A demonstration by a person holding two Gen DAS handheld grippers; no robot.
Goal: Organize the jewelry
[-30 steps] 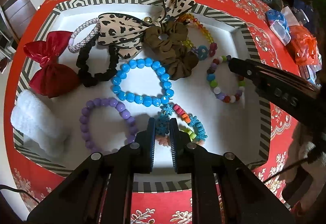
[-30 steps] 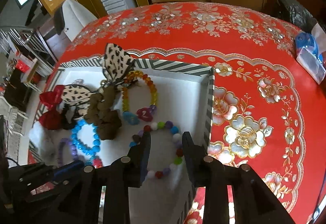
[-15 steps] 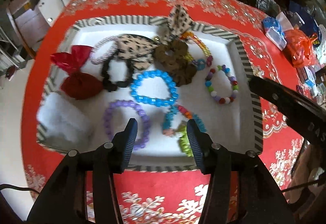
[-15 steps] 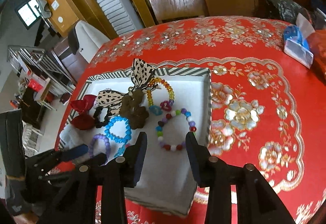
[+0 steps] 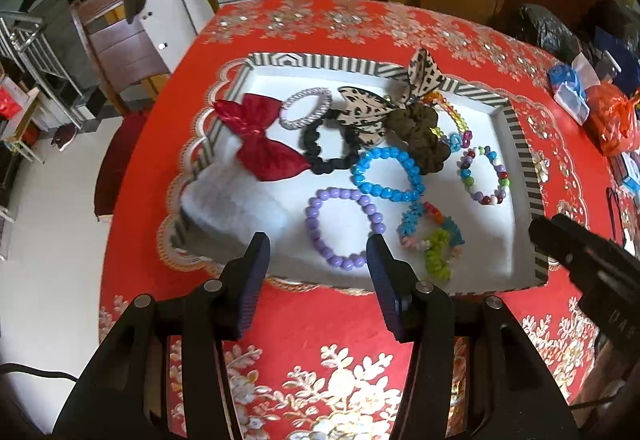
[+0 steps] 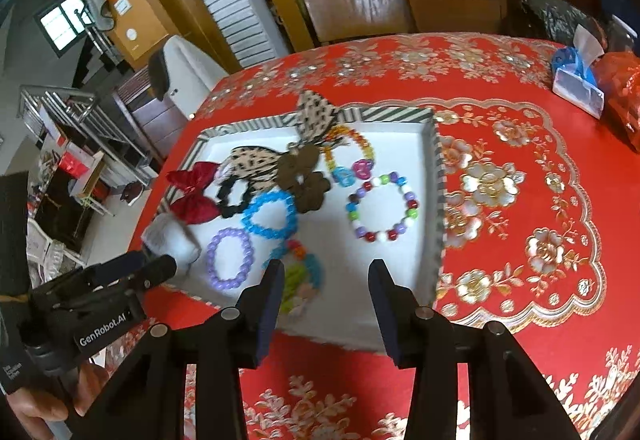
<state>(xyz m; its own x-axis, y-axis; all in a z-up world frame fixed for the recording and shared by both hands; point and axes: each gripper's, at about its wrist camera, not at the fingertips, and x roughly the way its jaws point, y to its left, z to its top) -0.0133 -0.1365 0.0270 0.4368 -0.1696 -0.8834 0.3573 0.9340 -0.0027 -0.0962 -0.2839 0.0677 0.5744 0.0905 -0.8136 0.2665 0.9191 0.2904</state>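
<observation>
Both the left gripper (image 5: 316,260) and right gripper (image 6: 322,290) gape empty above the striped tray (image 5: 520,144) of glossy round-beaded bracelets (image 5: 386,174)

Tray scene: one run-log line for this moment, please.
left gripper: open, empty | right gripper: open, empty | tray: bracelets, bows, scrunchies inside

The blue bracelet (image 5: 387,174) looked like glossy plastic beads; the purple bracelet (image 5: 343,227) was smoother, duller. The red bow (image 5: 262,142) was shiny cloth, the brown scrunchie (image 5: 422,138) matt fabric, the tablecloth (image 5: 320,324) slick and patterned.
</observation>
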